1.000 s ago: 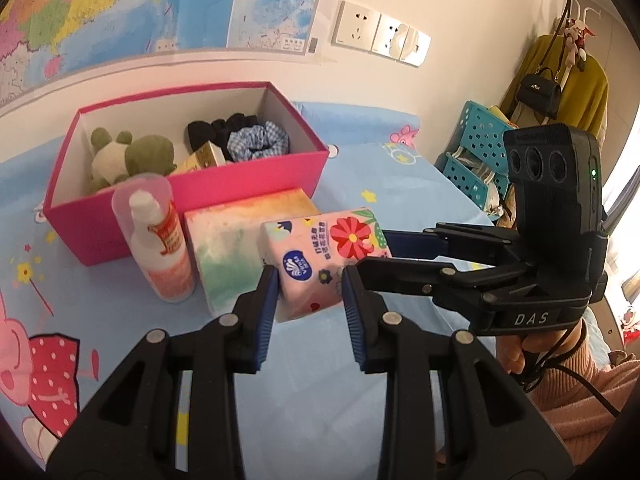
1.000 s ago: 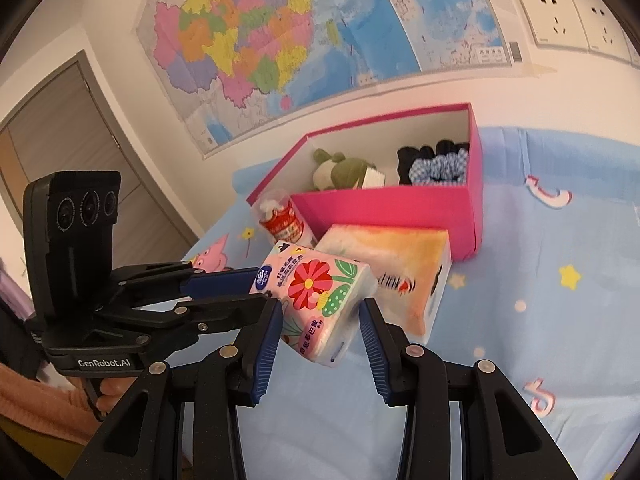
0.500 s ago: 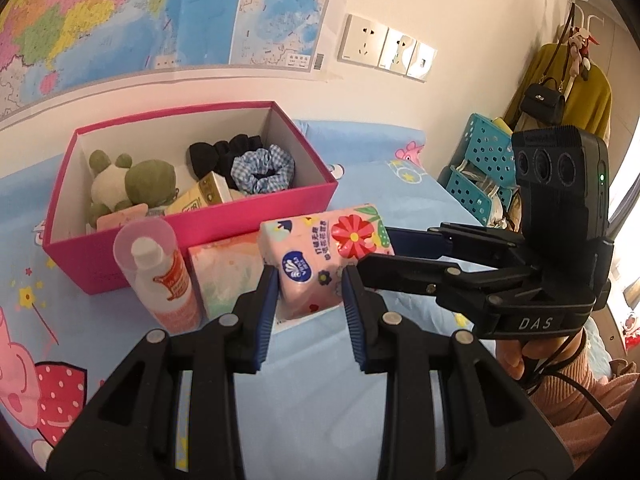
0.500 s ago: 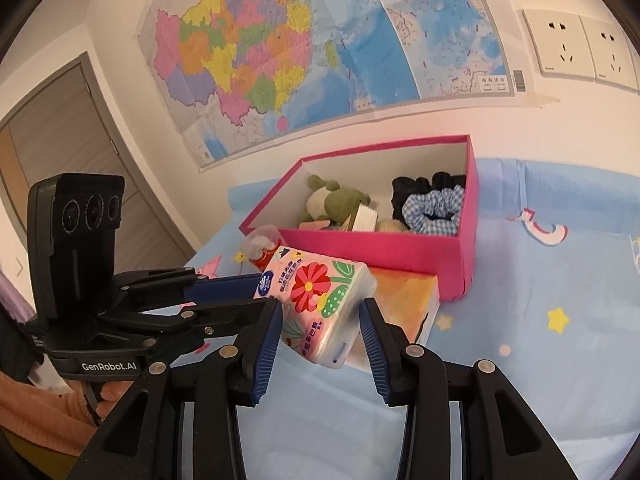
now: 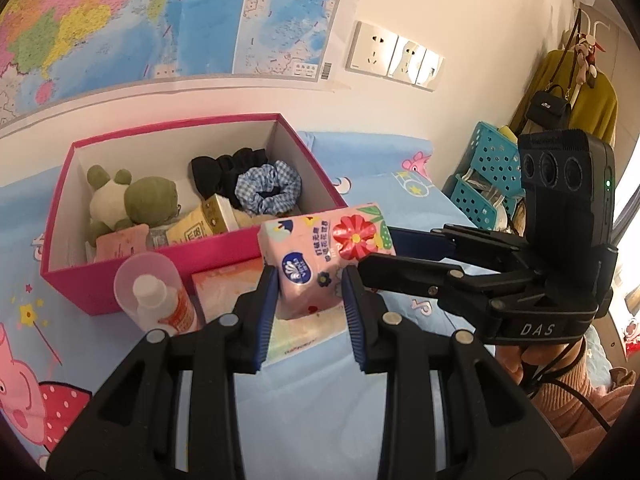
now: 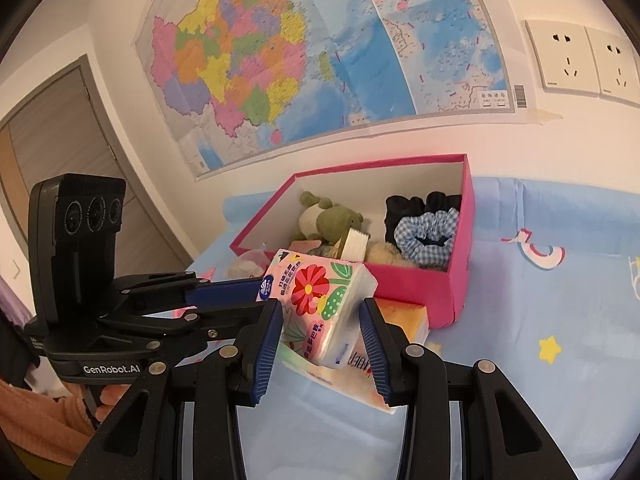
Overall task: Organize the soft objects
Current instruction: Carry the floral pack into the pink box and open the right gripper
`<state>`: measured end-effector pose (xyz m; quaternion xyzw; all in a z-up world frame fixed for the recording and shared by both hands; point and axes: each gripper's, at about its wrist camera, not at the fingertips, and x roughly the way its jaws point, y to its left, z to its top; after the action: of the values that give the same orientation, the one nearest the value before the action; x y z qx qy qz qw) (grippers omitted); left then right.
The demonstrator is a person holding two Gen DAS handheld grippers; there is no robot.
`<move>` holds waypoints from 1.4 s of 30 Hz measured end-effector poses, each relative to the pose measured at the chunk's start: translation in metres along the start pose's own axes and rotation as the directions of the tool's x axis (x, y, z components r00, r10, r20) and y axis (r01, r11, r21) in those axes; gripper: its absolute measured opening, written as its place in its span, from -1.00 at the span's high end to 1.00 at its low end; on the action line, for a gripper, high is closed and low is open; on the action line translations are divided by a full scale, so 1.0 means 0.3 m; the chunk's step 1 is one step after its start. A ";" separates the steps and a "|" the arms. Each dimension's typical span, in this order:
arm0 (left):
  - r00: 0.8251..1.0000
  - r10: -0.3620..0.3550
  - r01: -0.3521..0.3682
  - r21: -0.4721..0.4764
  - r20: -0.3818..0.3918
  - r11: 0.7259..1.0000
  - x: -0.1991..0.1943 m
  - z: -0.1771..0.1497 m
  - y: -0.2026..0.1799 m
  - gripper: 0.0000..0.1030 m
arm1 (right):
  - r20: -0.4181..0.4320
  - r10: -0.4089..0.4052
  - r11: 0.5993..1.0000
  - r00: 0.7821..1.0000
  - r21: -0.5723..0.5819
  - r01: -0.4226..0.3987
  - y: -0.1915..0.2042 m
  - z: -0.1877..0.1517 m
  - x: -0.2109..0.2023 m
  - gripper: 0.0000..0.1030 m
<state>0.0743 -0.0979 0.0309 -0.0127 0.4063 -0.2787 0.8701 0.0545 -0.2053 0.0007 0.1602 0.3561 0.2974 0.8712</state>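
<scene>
Both the left gripper (image 5: 310, 300) and right gripper (image 6: 322, 330) pinch the tissue pack (image 5: 326, 254), held in the air just before the pink box (image 5: 160, 276), whose crowded interior could snag the soft, squeezable pack on lowering.

Left wrist view: sits behind its own hand-held gripper (image 5: 310, 300), angled down, facing the pink box (image 5: 192, 276) and wall map (image 5: 132, 20), close in. Right wrist view: same setup from the opposite side. Both share box, map, floral tissue pack (image 6: 320, 304); each sees the other's rig
</scene>
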 end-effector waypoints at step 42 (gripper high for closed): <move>0.996 0.086 -0.086 -0.024 -0.021 0.996 0.151 0.154 0.068 0.34 | -0.006 -0.045 0.999 0.999 -0.005 0.045 -0.111 0.139 0.130 0.21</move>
<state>0.1401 -0.1126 0.0251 -0.0034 0.4186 -0.2361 0.8769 0.1201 -0.2092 -0.0072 0.1490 0.3618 0.2789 0.8770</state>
